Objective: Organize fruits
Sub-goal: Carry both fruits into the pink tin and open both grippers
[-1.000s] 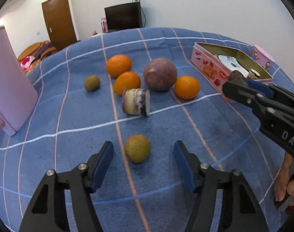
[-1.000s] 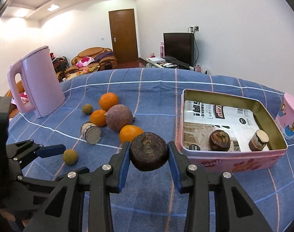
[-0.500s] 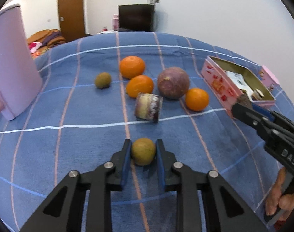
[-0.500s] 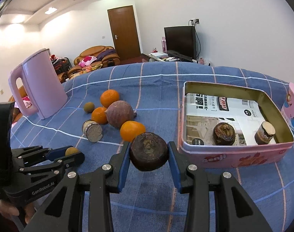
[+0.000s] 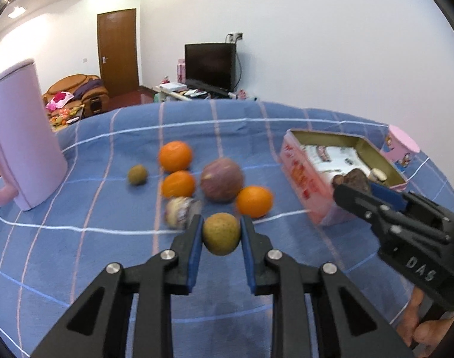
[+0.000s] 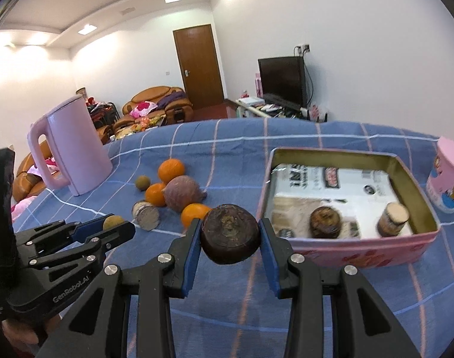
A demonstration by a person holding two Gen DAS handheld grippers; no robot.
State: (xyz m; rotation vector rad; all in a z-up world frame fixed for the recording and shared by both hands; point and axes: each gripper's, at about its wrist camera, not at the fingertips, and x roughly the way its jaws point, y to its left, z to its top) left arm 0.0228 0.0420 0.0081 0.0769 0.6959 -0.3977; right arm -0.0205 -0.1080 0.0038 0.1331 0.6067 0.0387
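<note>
Lifted off the blue cloth since a second ago, the green-brown fruit (image 5: 221, 234) sits clamped in the left claw (image 5: 221, 235), oranges (image 5: 253, 201) just beyond. From the right wrist, the right claw (image 6: 230, 238) grips a dark round fruit (image 6: 230, 234); the pink tin (image 6: 346, 255) lies just ahead, rightward.

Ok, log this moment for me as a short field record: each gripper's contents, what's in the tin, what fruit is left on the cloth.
left gripper: shut on small greenish-brown fruit, lifted off the cloth
right gripper: shut on dark brown fruit, short of the tin
pink tin: open; two brownish items on printed paper
blue checked cloth: three oranges, a large purple-brown fruit, another small greenish one, a cut piece lying on its side
pink kettle: upright, far left
</note>
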